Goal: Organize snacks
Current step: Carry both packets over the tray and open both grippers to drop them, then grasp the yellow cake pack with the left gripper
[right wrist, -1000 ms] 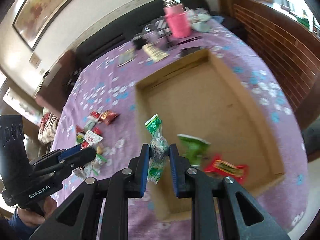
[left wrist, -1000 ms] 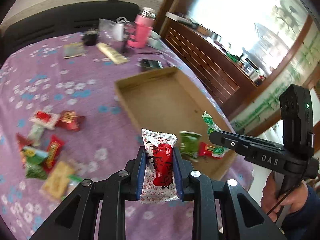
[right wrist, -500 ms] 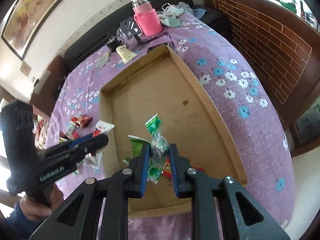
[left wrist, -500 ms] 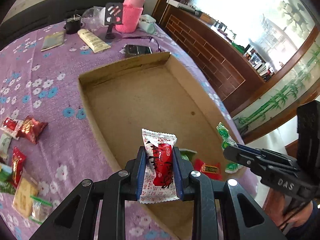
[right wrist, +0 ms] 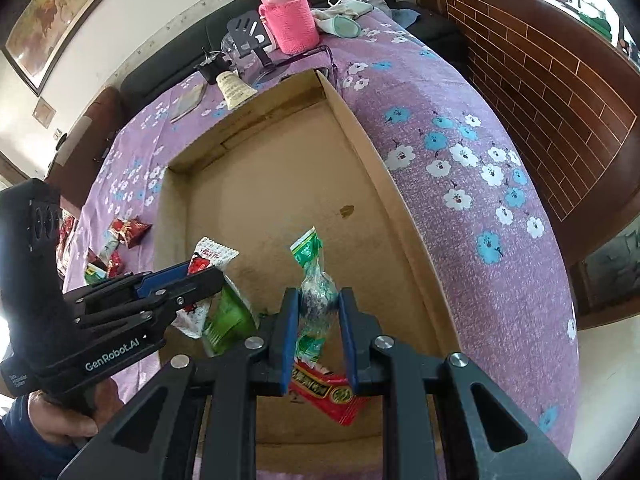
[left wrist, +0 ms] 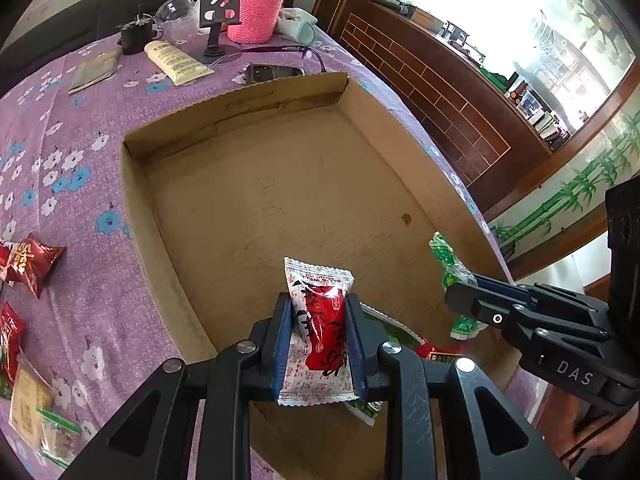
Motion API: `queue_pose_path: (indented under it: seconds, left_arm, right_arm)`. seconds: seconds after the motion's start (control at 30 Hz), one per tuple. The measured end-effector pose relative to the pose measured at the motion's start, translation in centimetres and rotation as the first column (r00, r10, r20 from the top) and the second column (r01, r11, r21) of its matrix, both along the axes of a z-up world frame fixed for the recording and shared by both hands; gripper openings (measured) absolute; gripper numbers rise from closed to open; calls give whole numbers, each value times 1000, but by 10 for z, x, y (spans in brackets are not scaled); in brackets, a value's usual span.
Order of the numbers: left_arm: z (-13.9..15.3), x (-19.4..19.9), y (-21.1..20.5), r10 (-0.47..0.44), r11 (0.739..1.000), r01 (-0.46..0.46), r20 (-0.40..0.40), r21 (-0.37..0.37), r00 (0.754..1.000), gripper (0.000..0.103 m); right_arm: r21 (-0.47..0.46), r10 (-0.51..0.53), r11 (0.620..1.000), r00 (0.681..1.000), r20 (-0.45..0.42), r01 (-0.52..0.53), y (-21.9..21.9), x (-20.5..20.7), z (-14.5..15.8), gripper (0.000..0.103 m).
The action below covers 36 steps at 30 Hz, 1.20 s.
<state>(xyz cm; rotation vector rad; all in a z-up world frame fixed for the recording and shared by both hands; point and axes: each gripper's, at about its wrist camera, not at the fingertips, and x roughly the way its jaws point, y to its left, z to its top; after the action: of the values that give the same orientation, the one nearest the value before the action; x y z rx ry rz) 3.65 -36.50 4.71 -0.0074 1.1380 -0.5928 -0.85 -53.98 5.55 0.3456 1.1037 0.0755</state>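
Over the cardboard box [left wrist: 248,200] on the purple desk [left wrist: 60,152], the left gripper [left wrist: 319,344] has its fingers clamped on a red-and-white snack packet [left wrist: 320,320]; the right gripper [right wrist: 319,332] pinches a green candy [right wrist: 316,296]. Both are best lowered near the snacks at the box's near end before release, so nothing bounces out.

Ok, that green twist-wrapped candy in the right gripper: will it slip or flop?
The green candy is probably light; its twisted ends look floppy. The right gripper pinches the rounded middle, so it might pivot. The crinkly film looks slick.
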Motion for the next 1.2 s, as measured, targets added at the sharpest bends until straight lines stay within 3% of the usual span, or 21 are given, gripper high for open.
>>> queue_pose_path:
  seconds: [0.4,0.57,0.9,1.2]
  left_arm:
    - [-4,-3,-5,-15,1000,15,-12,1,1000,28]
    - [2,-6,-5,-19,1000,19,-7,-15,1000,52]
    - [32,-19,15,-7,998,9,39,-55,999,52]
    - [55,-35,72,46,995,-39,77,-87,996,53]
  right_arm:
    - [3,-10,1000,1000,-21,10,-2,2,-9,20]
    - [-9,-18,1000,1000,-14,18,-1,-1,-1,25]
    - [-44,-14,999,997,81,17,19,-19,36,29]
    - [-31,51,998,992,119,-48,70,-20,59,29]
